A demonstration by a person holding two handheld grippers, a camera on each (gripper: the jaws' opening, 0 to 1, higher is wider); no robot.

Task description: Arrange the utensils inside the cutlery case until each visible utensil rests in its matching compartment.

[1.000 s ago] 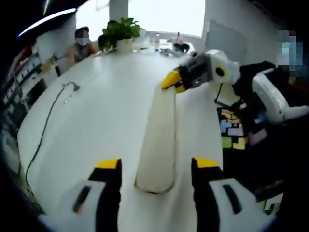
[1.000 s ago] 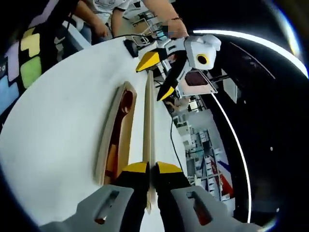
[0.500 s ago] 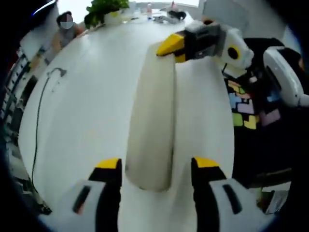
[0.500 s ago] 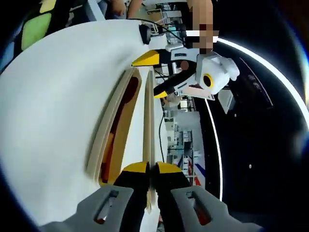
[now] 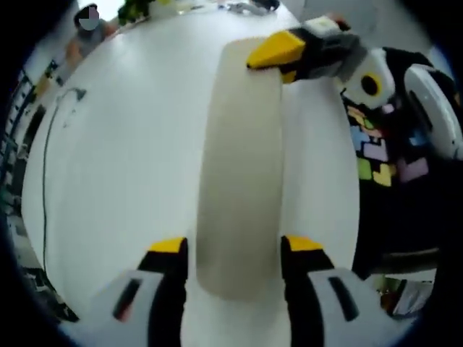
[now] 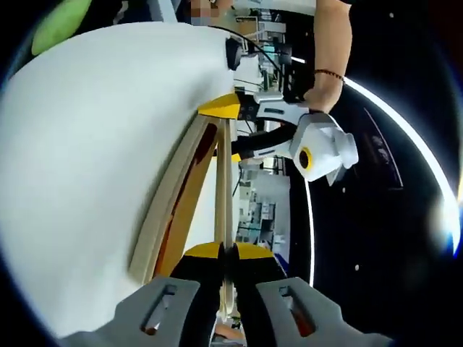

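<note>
Where the left gripper view looks down, the left gripper (image 5: 233, 249) stands spread astride the long pale cutlery-case lid (image 5: 239, 166) above the white table (image 5: 123, 166). Right gripper view: right gripper (image 6: 227, 253) pinches that lid's end edge-on beside the open wooden cutlery case (image 6: 177, 206).

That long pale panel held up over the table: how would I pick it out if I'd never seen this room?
Find the big white table. Above it, a long, flat, cream lid with rounded ends stretches between the two yellow-tipped grippers, the right gripper pinching one end. Beside it lies the open wooden case; unlike the case, the lid is a plain thin slab, with no hollow.
</note>
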